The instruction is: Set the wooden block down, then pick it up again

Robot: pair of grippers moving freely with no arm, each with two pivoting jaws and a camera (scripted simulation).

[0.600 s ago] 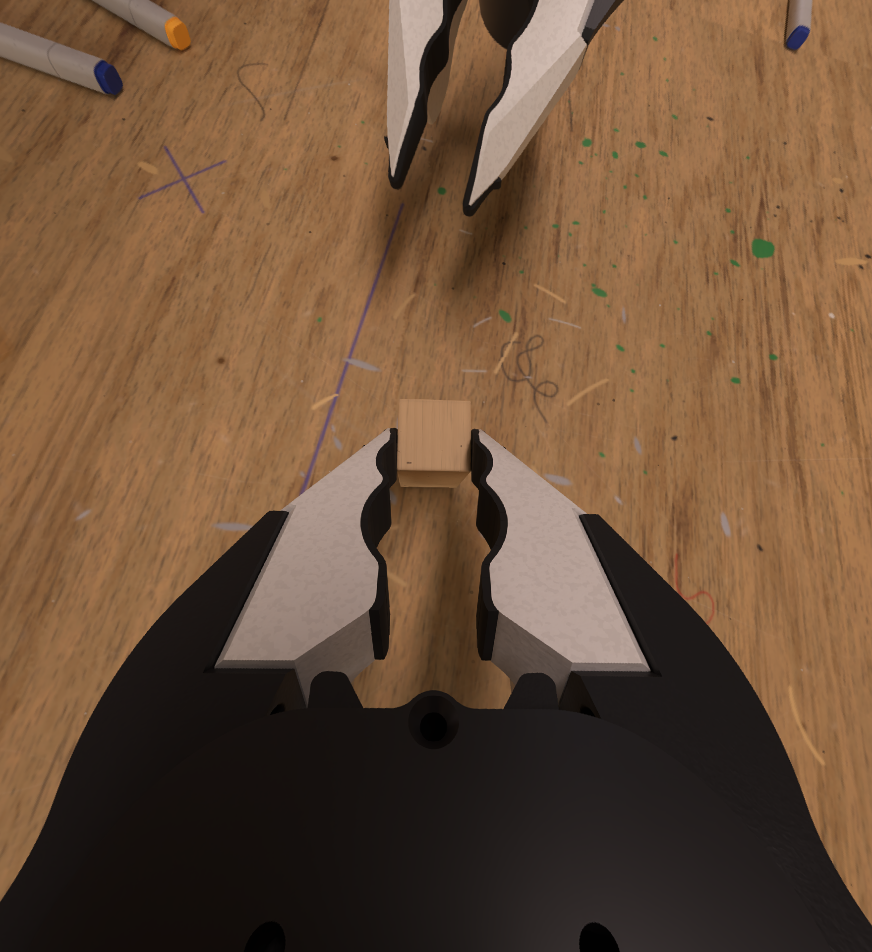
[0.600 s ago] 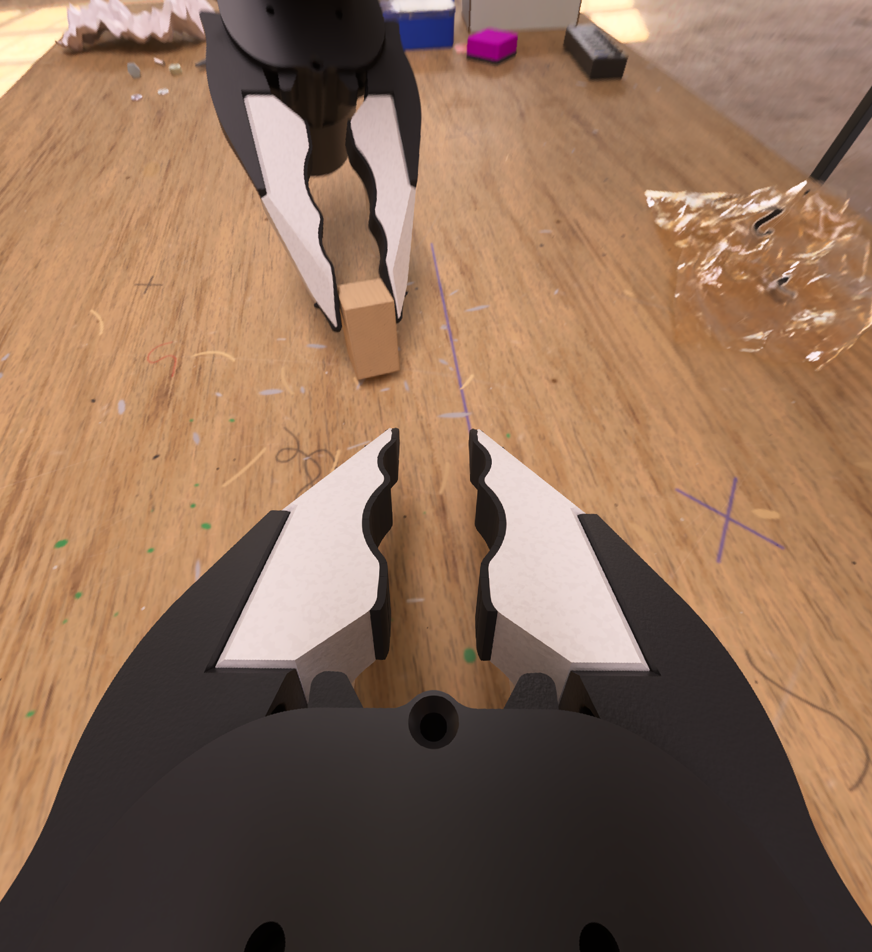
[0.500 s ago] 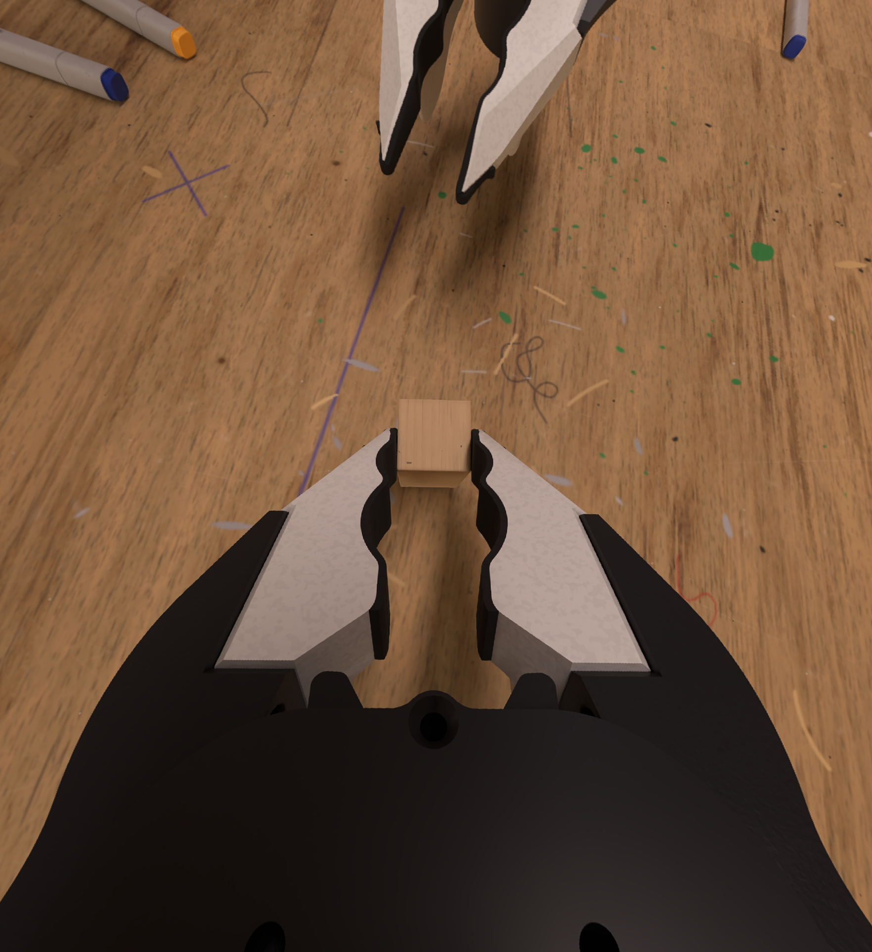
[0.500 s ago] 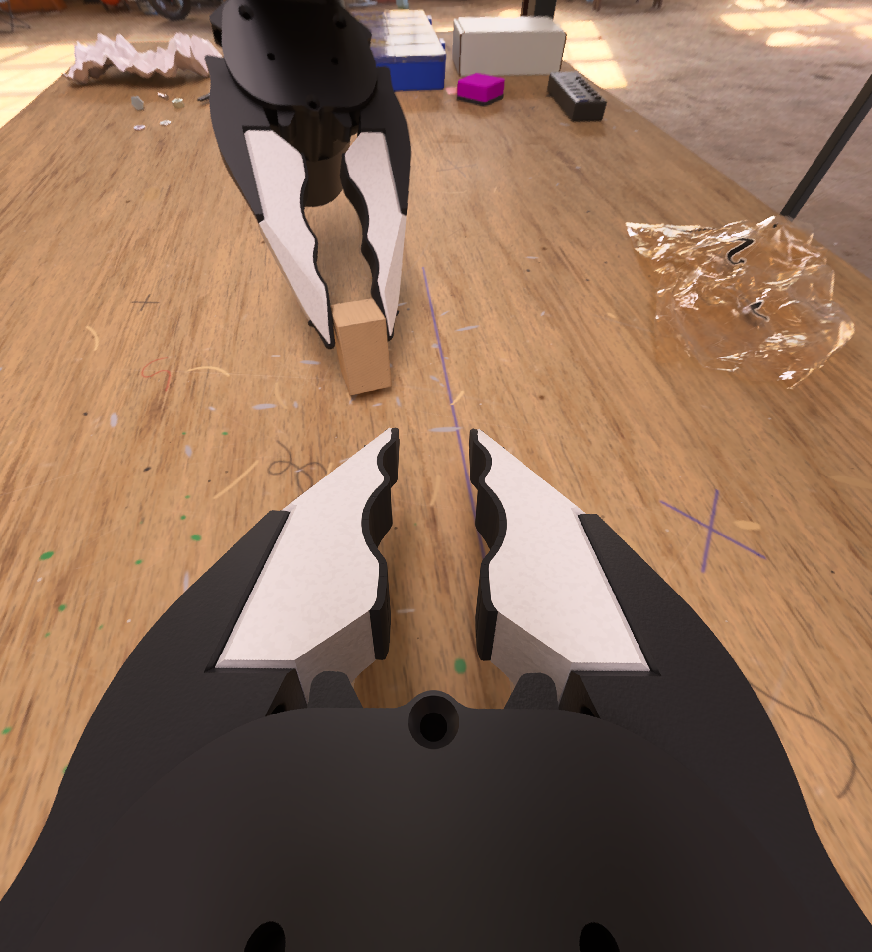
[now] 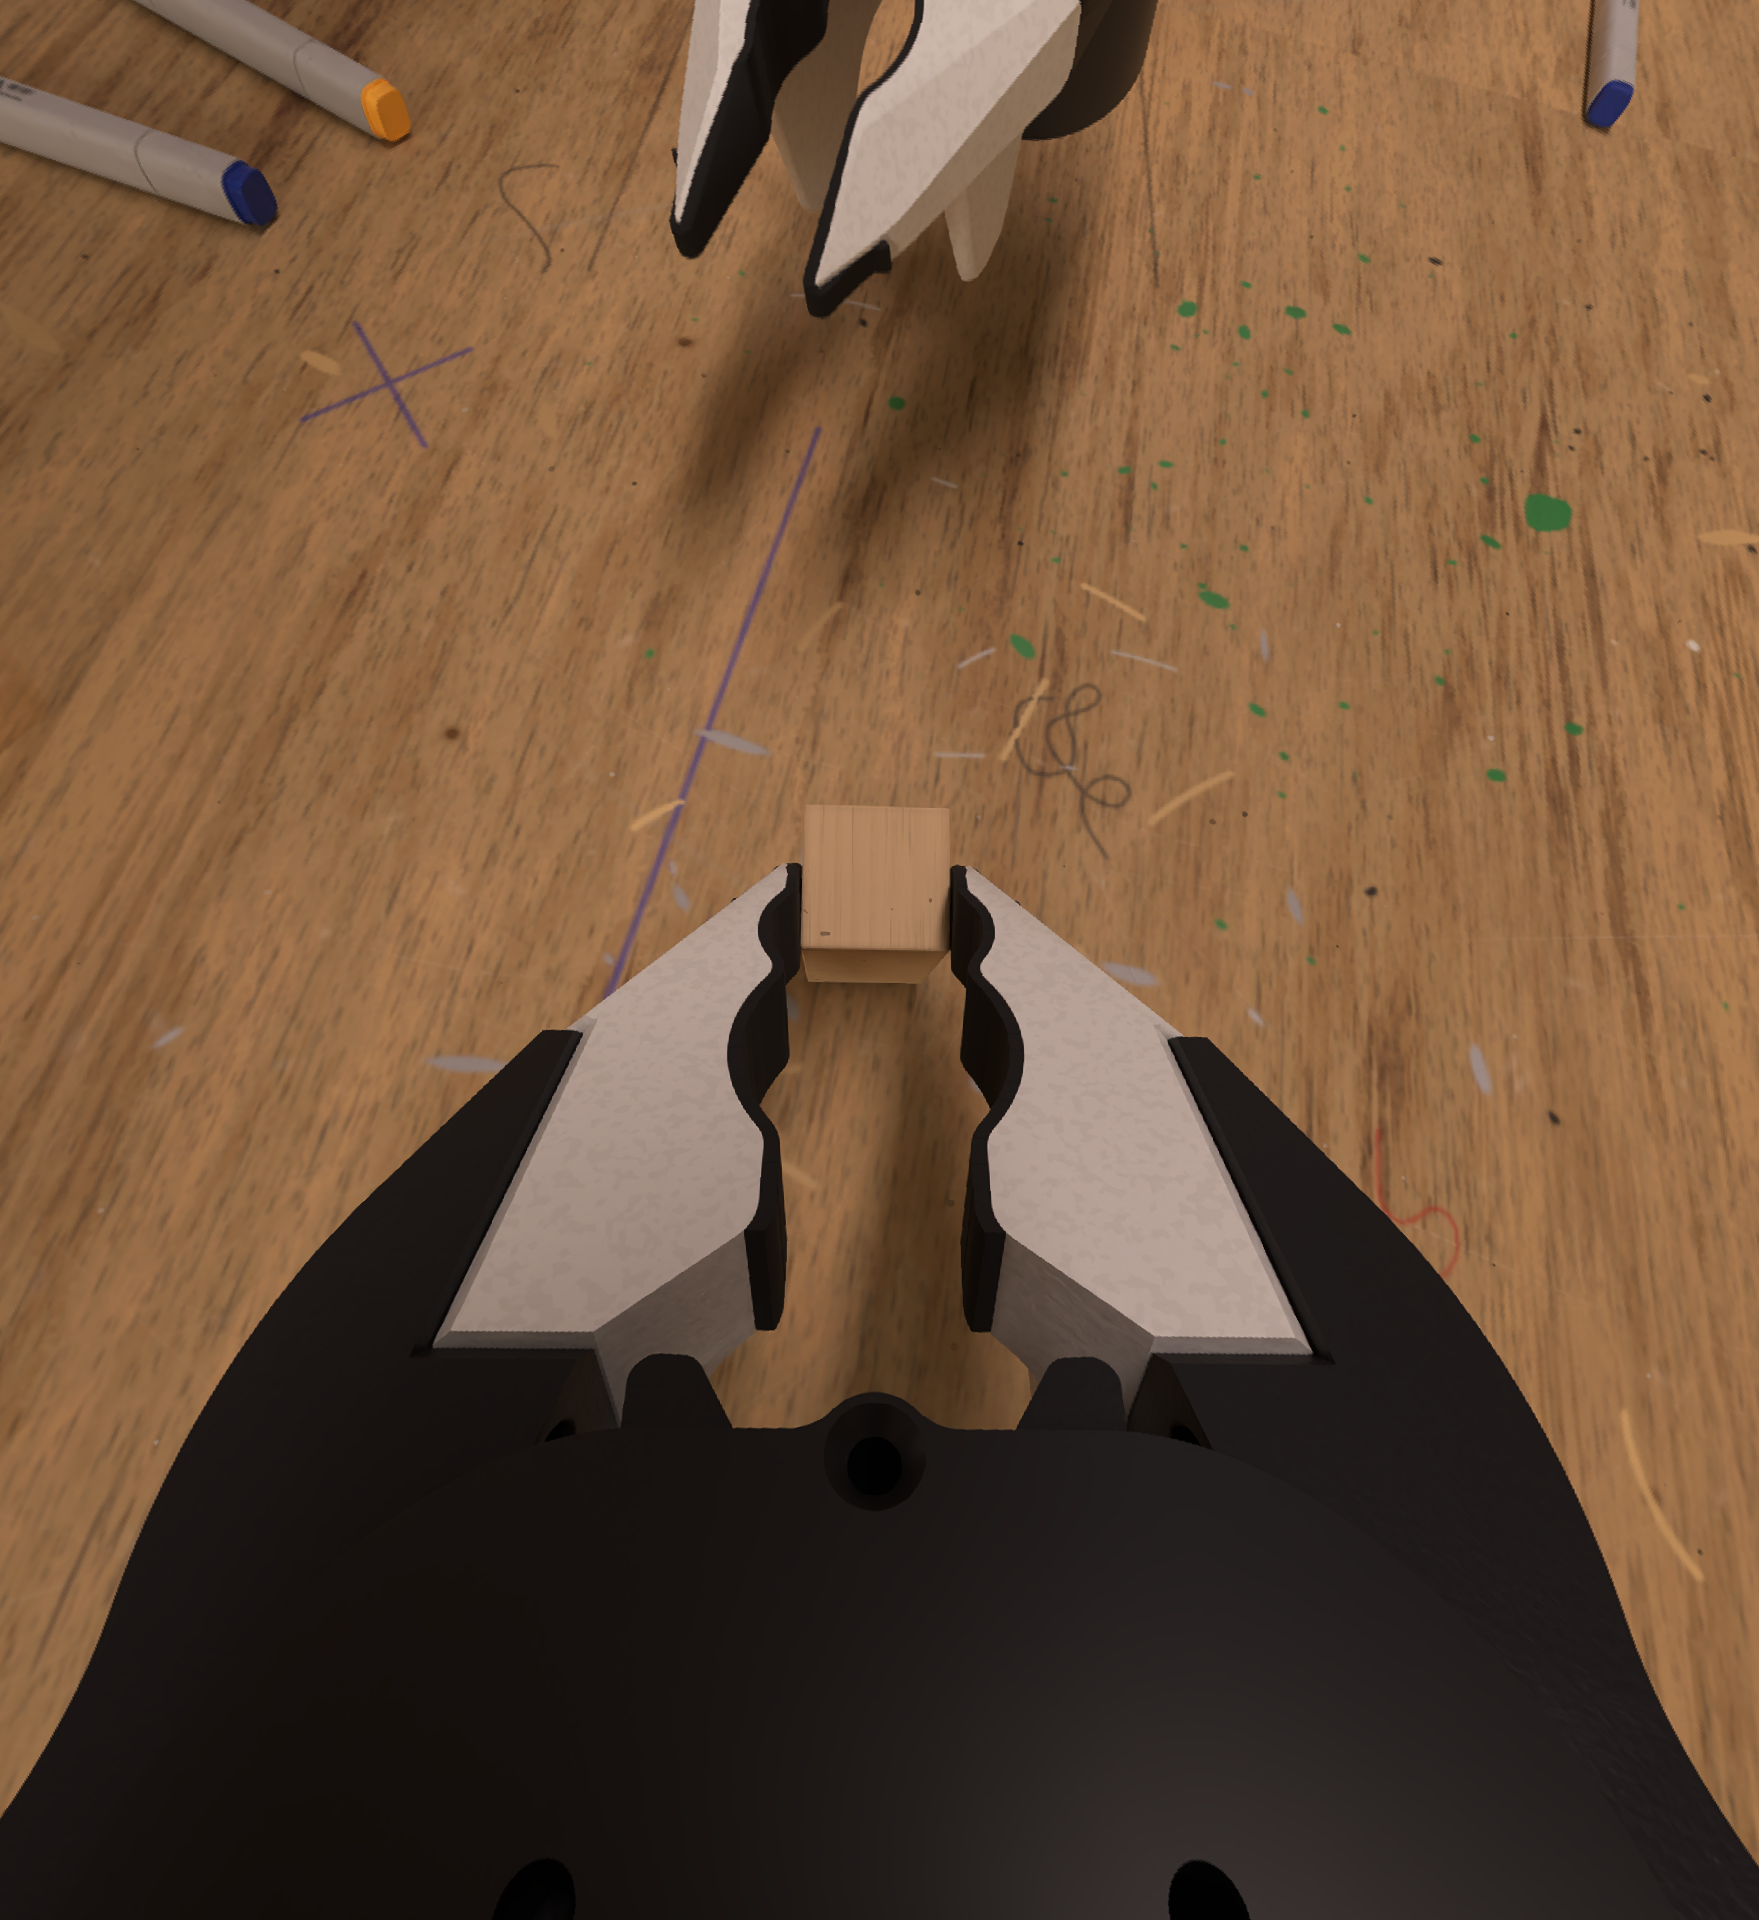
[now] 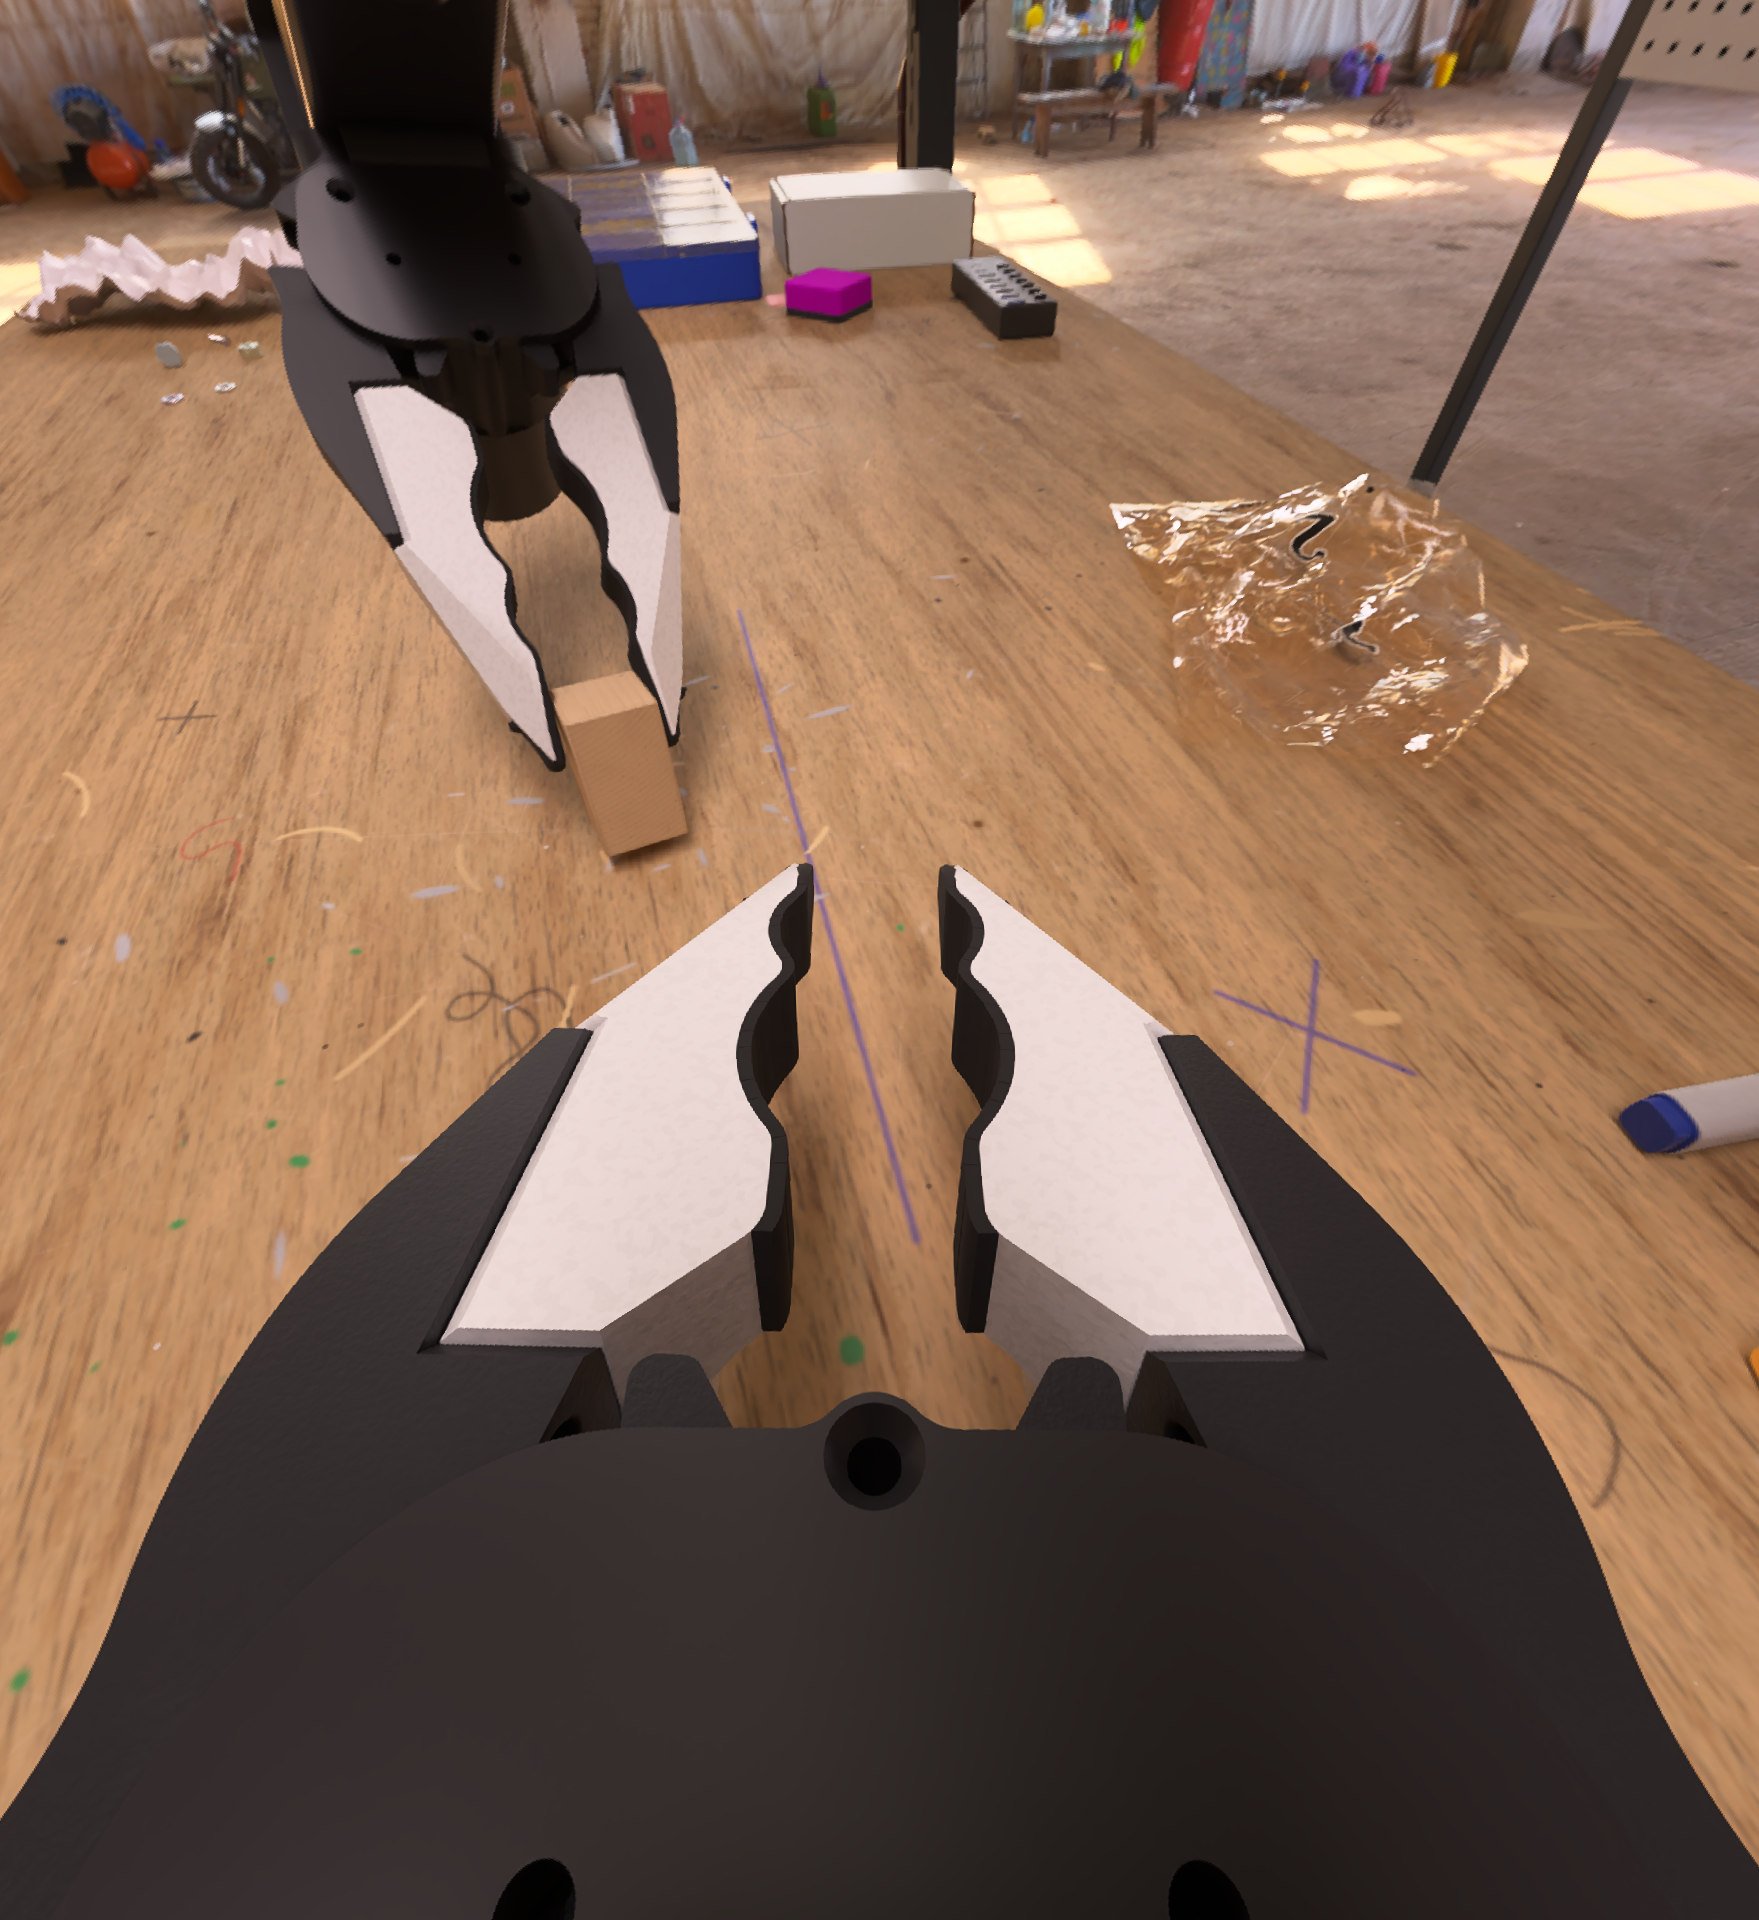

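Observation:
The wooden block [image 5: 873, 888] is a small light-wood piece clamped between the fingertips of my left gripper [image 5: 875, 883]. In the right wrist view the left gripper [image 6: 610, 722] points steeply down and holds the block [image 6: 620, 764] tilted, its lower end at or just above the wooden table [image 6: 958, 468]; I cannot tell if they touch. My right gripper [image 6: 875, 883] is open and empty, facing the block from a short distance. In the left wrist view the right gripper [image 5: 781, 260] hangs over the table beyond the block.
Markers lie at the far left [image 5: 106, 145] [image 5: 283, 73] and far right [image 5: 1607, 62] of the left wrist view. Crumpled clear film [image 6: 1322, 623] lies near the table's right edge by a black pole [image 6: 1519, 270]. A blue box [image 6: 677, 239], white box [image 6: 870, 218] and magenta block [image 6: 828, 291] stand at the far end.
My right gripper has drawn back from the block and tilted up, so more of the room shows. My left gripper has kept its hold on the block and barely moved.

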